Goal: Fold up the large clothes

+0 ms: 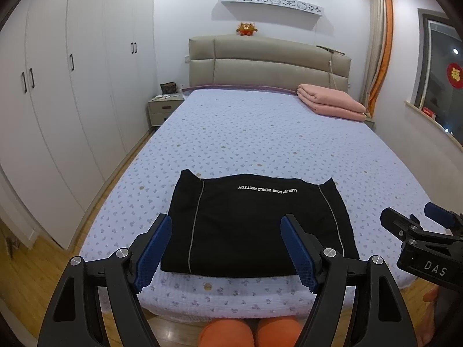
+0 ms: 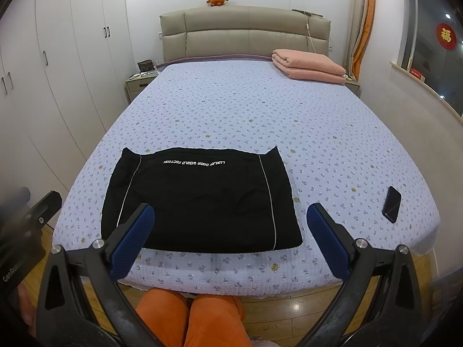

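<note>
Black garment [image 1: 254, 225], folded into a flat rectangle, lies on the near end of the bed [image 1: 260, 133], close to the foot edge, with a line of white lettering across its far side and a thin pale stripe running down each side. Two small corners of cloth stick up at its far left and far right. My left gripper [image 1: 225, 251] hangs just above the near edge of the garment with its blue pads spread wide and nothing between them; its left pad sits over the garment's near left corner. My right gripper [image 2: 231, 237] is likewise released, jaws wide apart and empty, poised over the garment's near right part, its right pad out over the bare bedspread. A dark phone [image 2: 391, 204] lies on the bedspread well to the right of the garment, near the bed's right edge. At the far right corner of the bed rests a folded pink blanket [image 1: 330, 101], just in front of the padded headboard [image 1: 269, 60], on top of which sits a small plush toy [image 1: 246, 29]. White wardrobes [image 1: 72, 72] line the left wall. My knees in orange trousers [image 2: 191, 318] show below the foot of the bed.
</note>
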Action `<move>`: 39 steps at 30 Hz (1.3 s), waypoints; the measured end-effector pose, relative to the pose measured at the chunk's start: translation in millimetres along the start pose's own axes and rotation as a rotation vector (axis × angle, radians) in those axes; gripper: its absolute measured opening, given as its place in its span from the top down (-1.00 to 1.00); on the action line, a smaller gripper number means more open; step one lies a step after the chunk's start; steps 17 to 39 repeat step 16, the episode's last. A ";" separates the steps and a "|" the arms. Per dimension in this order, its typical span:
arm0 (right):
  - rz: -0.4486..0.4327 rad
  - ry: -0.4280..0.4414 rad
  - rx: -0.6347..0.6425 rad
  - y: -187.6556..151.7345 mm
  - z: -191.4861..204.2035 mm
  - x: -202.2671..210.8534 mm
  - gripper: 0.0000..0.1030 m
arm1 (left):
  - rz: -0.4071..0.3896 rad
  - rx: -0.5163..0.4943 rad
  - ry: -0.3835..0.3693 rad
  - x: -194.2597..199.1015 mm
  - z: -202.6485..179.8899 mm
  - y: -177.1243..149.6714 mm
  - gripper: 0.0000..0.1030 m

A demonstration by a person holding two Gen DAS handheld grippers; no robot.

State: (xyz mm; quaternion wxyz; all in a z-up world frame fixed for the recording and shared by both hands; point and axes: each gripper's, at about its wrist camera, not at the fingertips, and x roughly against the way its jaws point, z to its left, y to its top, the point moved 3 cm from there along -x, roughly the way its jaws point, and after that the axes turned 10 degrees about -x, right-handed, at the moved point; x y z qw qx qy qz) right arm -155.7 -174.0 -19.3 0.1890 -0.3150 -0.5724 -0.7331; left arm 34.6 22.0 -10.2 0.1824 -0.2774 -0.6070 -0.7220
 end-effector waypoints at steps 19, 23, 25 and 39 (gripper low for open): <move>0.006 -0.011 0.007 -3.5 1.7 -3.7 -1.00 | -0.088 0.019 0.060 11.7 13.3 0.1 -0.53; 0.006 -0.011 0.007 -3.5 1.7 -3.7 -1.00 | -0.088 0.019 0.060 11.7 13.3 0.1 -0.53; 0.006 -0.011 0.007 -3.5 1.7 -3.7 -1.00 | -0.088 0.019 0.060 11.7 13.3 0.1 -0.53; 0.006 -0.011 0.007 -3.5 1.7 -3.7 -1.00 | -0.088 0.019 0.060 11.7 13.3 0.1 -0.53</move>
